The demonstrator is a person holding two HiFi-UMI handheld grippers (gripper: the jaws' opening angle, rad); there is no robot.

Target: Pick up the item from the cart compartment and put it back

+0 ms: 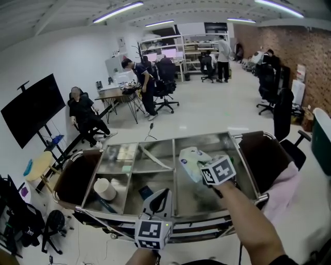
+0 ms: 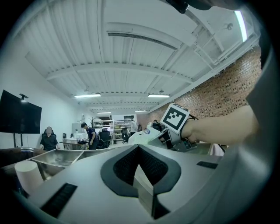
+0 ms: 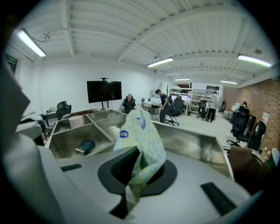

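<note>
My right gripper [image 3: 131, 188] is clamped tight on a corner of the floppy pale-green-and-white plastic packet [image 3: 140, 140], I'd say to keep it clear above the steel cart's big right compartment [image 1: 227, 147], with my left gripper [image 2: 142, 186] closed, empty and parked aside.

Long white fluorescent ceiling tubes [image 1: 118, 11] flood the room brightly and evenly, so shadows stay faint and soft. The shiny steel cart compartments [image 1: 230, 151] throw back a dull, patchy glare. Both gripper views are round fisheye pictures with black corners and bowed ceiling beams. The crumpled pale green-and-white plastic packet [image 3: 141, 140] blurs where it nears the lens; distant desks look hazy.
</note>
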